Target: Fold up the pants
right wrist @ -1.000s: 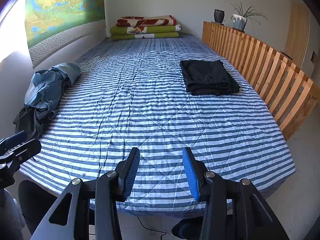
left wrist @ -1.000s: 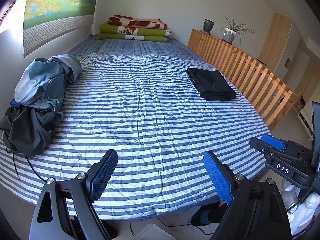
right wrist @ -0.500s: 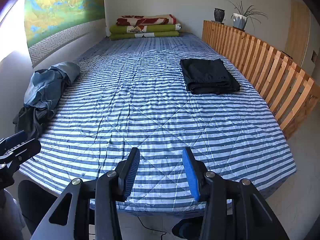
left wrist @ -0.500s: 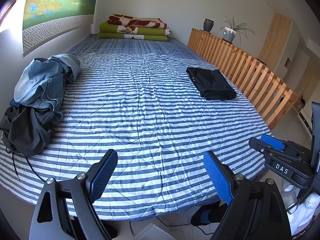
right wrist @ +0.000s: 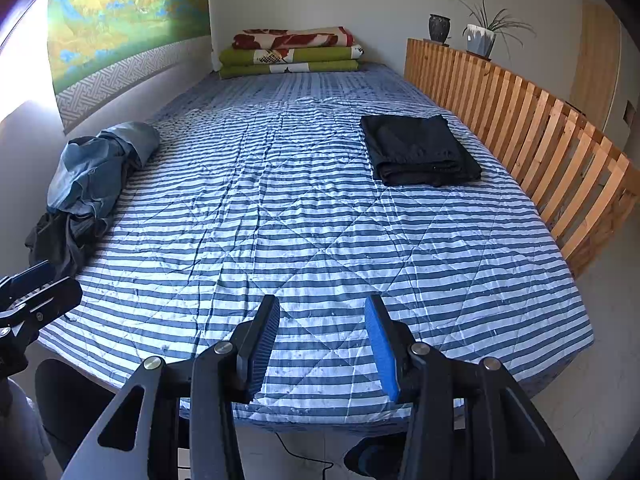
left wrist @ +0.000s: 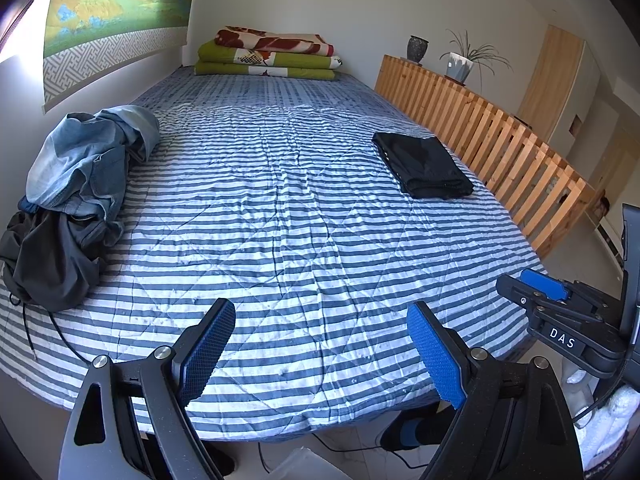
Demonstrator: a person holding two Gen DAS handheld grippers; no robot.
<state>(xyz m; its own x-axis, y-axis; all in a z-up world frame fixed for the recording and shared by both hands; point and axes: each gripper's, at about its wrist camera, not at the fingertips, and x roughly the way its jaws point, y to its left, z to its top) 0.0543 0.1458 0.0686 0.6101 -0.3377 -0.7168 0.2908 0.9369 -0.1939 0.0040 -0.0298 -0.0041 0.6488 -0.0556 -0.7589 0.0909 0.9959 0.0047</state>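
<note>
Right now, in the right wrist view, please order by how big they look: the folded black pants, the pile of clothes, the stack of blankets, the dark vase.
1. pile of clothes
2. folded black pants, close behind
3. stack of blankets, though farther off
4. dark vase

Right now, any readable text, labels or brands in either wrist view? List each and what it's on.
"DAS": white letters on the black body of the right claw, seen in the left wrist view.
Wall hanging: a painted landscape with a patterned border, no lettering readable.
Folded blankets, black folded pants and plant pot: no text visible.
</note>
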